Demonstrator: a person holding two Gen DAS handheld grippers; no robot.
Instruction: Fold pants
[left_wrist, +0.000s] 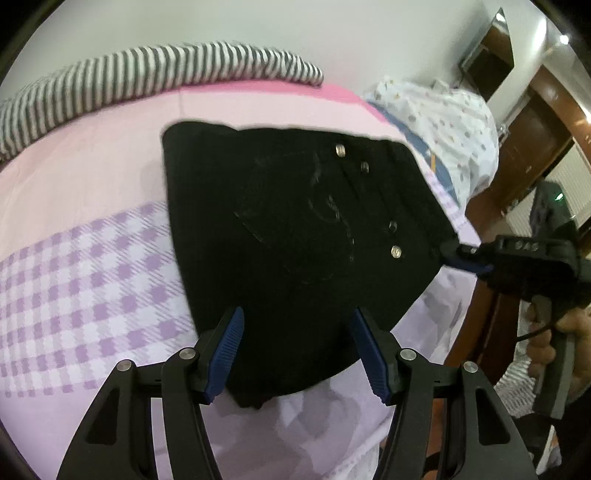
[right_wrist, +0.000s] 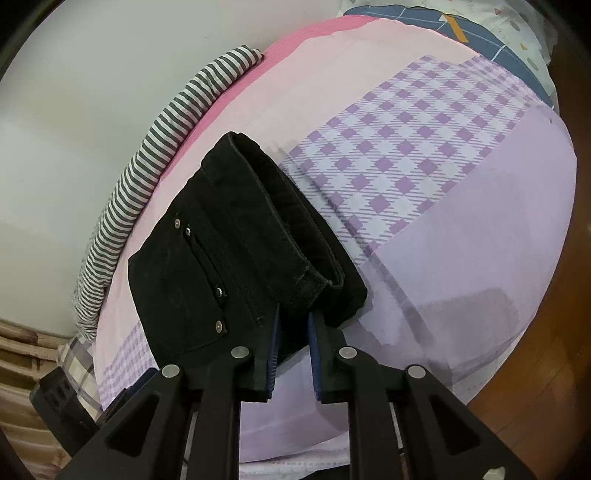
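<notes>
My folded black denim pants (left_wrist: 295, 240) lie on the bed sheet with pink, lilac and purple-check panels (left_wrist: 92, 288), approx. in the middle of the bed, with the back pocket and its metal rivets (left_wrist: 396, 252) facing up. In the right wrist view the same pants (right_wrist: 207, 273) show as a thick bundle: folded leg layers are stacked on the right side and the hem edges point toward my gripper.

My left gripper (left_wrist: 297, 354) is wide apart and holds nothing. Its blue ribbed pads (left_wrist: 227, 354) stand just above the near edge of the pants, one on each side of the fabric.

My right gripper (right_wrist: 293, 354) is almost together and is clamped on the corner of the pants, at the near edge beside the stacked layers. The left wrist view shows this right gripper (left_wrist: 458, 254) also, pinching the right corner of the pants; my right hand (left_wrist: 561, 332) is around its handle.

A striped grey-and-white cloth (left_wrist: 147, 70) lies along the far edge of the bed, next to the white wall (left_wrist: 258, 22), well apart from the pants. A dotted white pillow (left_wrist: 443, 125) is at the far right corner of the bed, w/ a blue checked cloth (right_wrist: 424, 18) under it.
</notes>
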